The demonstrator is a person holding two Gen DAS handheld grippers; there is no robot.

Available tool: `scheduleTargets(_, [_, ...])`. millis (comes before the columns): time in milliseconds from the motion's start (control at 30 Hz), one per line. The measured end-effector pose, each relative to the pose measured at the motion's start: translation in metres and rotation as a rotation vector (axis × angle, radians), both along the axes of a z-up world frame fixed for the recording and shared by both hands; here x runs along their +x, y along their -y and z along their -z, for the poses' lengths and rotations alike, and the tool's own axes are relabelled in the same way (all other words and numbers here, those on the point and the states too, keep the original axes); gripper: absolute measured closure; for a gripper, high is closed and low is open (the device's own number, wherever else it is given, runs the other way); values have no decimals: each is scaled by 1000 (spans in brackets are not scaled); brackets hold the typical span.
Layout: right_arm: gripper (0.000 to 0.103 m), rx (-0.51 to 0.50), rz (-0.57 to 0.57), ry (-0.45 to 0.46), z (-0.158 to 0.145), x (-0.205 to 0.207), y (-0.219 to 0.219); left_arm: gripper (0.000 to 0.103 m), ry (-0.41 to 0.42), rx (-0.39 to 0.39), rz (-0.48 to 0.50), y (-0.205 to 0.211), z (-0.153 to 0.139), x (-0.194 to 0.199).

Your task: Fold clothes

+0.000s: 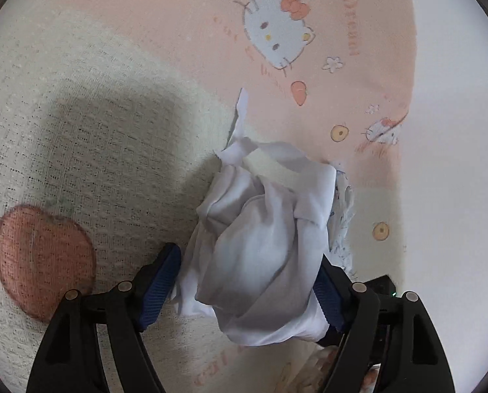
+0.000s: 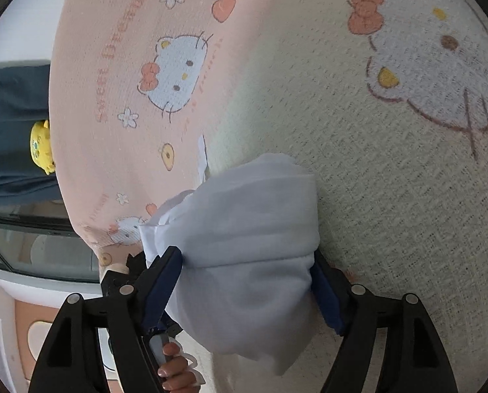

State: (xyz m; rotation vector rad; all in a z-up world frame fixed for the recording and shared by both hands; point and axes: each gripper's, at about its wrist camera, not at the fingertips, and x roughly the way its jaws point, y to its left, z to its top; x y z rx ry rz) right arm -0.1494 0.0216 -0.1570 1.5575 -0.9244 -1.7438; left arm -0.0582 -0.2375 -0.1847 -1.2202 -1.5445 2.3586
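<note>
Between the jaws of our left gripper [image 1: 247, 288] sat the white garment [image 1: 263, 249], bunched into a soft lump on the cartoon-print blanket [image 1: 113, 137]. Both blue pads flanked the bundle and looked to be pressing its sides, so we read it as grasping the cloth across a wide stance rather than let go. The right gripper [image 2: 247, 288] told the same story from the other side: the white bundle filled the space between its fingers, pads against the fabric, holding a thick wad. A hand [image 2: 175, 373] showed below that tool's left finger, on the other tool's handle.

A narrow strip of the cloth stuck up ahead of both tools, beyond the lump. Past the blanket's edge, off to the right gripper's left, a yellow toy [image 2: 42, 147] sat well clear.

How to do this step well, in our judgement: we needed to lay the wad down flat, then take thin edges or corners instead of a fistful. The two tools were better drawn apart to spread the cloth, keeping it low over the blanket so nothing trailed or twisted before the first fold.
</note>
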Motion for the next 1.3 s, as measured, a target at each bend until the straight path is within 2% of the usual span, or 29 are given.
scheduleTargets(33, [27, 6, -2, -4, -1, 0, 2, 29, 0, -9, -4, -3, -1, 1])
scheduleTargets(67, [26, 17, -6, -15, -2, 1, 4, 37, -4, 3, -8, -5, 0, 2])
scheduleTargets(167, [27, 46, -9, -34, -5, 5, 10, 46, -21, 65, -46, -7, 6, 4])
scheduleTargets(233, [35, 50, -4, -27, -4, 6, 12, 50, -31, 72, -71, -8, 6, 9])
scheduleTargets(300, [51, 45, 7, -22, -3, 7, 13, 53, -39, 54, -72, -8, 2, 11])
scheduleTargets(367, [59, 37, 10, -39, -5, 6, 16, 56, -45, 28, -66, -7, -4, 12])
scheduleTargets(433, [61, 69, -47, -79, -14, 4, 22, 57, -51, 31, -73, -5, -6, 10])
scheduleTargets(567, [62, 112, -146, -214, -40, 5, 37, 58, -83, 76, -97, 1, -12, 15])
scheduleTargets(733, [62, 117, -223, -310, -59, 17, 51, 58, -133, 82, -112, 6, -37, 24])
scheduleTargets(867, [62, 84, -230, -337, -76, 22, 54, 59, -197, 74, -106, 4, -68, 25])
scheduleTargets(1000, [62, 70, -206, -438, -114, 36, 52, 59, -239, 57, -110, 1, -100, 24])
scheduleTargets(1100, [63, 63, -226, -502, -147, 46, 50, 59, -298, 75, -118, 0, -124, 36])
scheduleTargets(1300, [65, 34, -268, -642, -213, 70, 50, 59, -412, 47, -134, -3, -182, 71])
